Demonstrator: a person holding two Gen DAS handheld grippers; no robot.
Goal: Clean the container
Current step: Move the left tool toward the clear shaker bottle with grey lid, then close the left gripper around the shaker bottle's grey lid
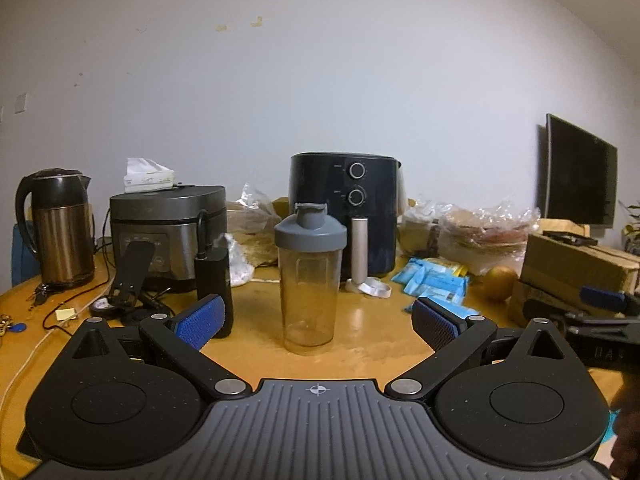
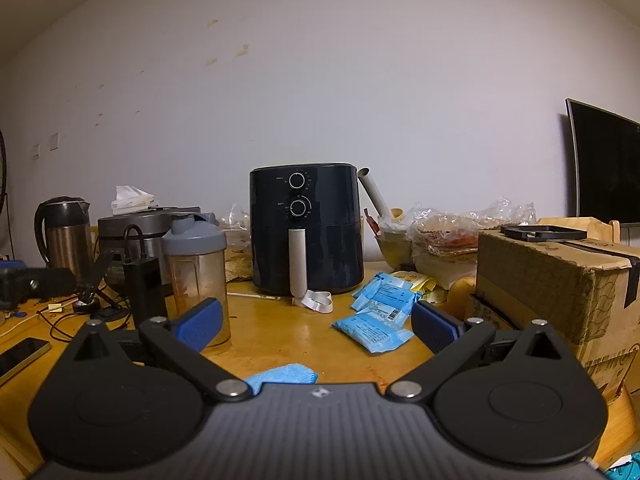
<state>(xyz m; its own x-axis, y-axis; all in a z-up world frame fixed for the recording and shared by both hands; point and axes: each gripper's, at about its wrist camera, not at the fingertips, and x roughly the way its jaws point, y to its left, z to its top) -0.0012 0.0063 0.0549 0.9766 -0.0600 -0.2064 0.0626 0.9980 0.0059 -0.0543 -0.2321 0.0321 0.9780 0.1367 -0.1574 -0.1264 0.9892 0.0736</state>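
shaker bottle (image 1: 310,280) dead ahead at 12 o'clock of left gripper (image 1: 314,320) | upright, long axis vertical, grey lid up | both grippers spread wide, right gripper (image 2: 316,322) holding nothing

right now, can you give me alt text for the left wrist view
A clear shaker bottle with a grey lid stands upright on a wooden table, centred ahead of the open left hand-held gripper. Behind it are a black air fryer, a rice cooker and a kettle.

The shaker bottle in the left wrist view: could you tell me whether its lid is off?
No, the grey lid sits on the shaker bottle.
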